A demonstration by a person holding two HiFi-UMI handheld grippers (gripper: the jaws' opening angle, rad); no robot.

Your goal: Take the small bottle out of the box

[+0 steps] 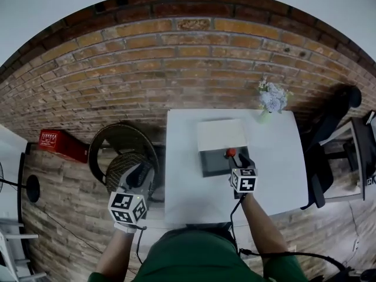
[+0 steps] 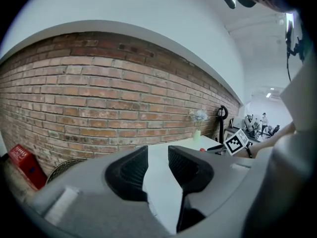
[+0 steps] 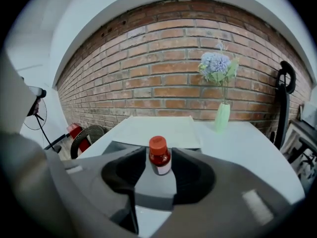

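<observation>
A small bottle (image 3: pixel 159 156) with a red cap and a white label stands upright inside the shallow dark box (image 1: pixel 210 163) on the white table (image 1: pixel 276 163). In the head view its red cap (image 1: pixel 231 153) shows at the box's right side. My right gripper (image 3: pixel 158 168) reaches over the box's near edge with one jaw on each side of the bottle, very close to it but not pressing. The box's white lid (image 1: pixel 221 134) lies flat just behind the box. My left gripper (image 1: pixel 138 178) hangs off the table's left side, open and empty.
A pale green vase of flowers (image 3: pixel 223 115) stands at the table's far right corner by the brick wall. A round wicker chair (image 1: pixel 122 148) sits left of the table, under my left gripper. A red crate (image 1: pixel 61 144) lies further left and a black office chair (image 1: pixel 332 125) stands to the right.
</observation>
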